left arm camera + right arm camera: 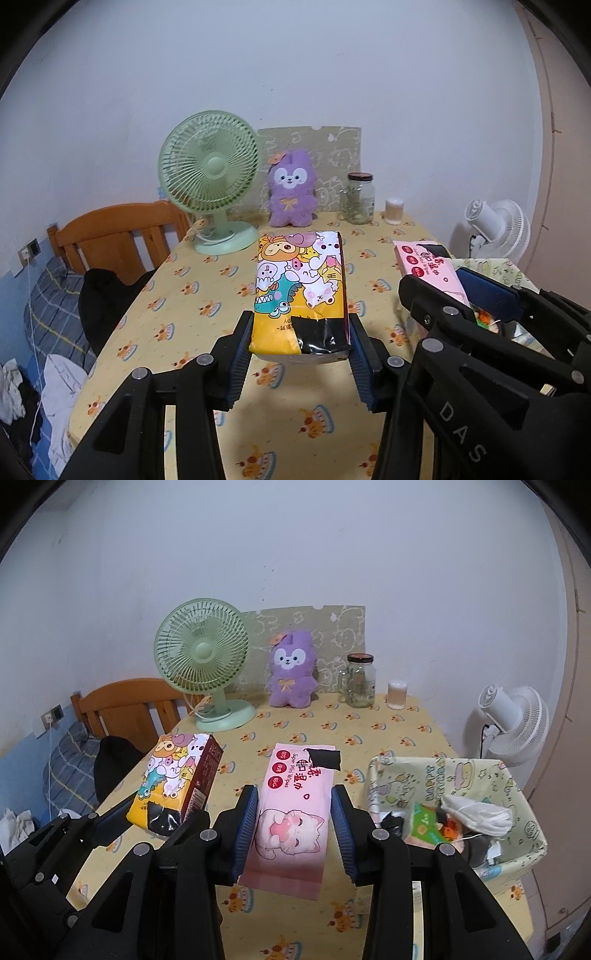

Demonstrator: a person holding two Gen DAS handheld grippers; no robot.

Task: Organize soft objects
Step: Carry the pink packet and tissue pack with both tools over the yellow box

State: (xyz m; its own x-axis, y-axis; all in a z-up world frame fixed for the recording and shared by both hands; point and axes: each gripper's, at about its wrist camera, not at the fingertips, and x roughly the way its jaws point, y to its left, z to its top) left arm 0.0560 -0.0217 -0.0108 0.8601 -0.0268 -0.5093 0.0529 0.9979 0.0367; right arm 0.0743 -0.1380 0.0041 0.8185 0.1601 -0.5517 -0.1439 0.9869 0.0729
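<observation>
Gripping the cartoon tissue pack (299, 291) and the pink wipes pack (291, 812) by their soft sides, both grippers' fingers (238, 356) risked slippage above the bench (177, 306).
</observation>
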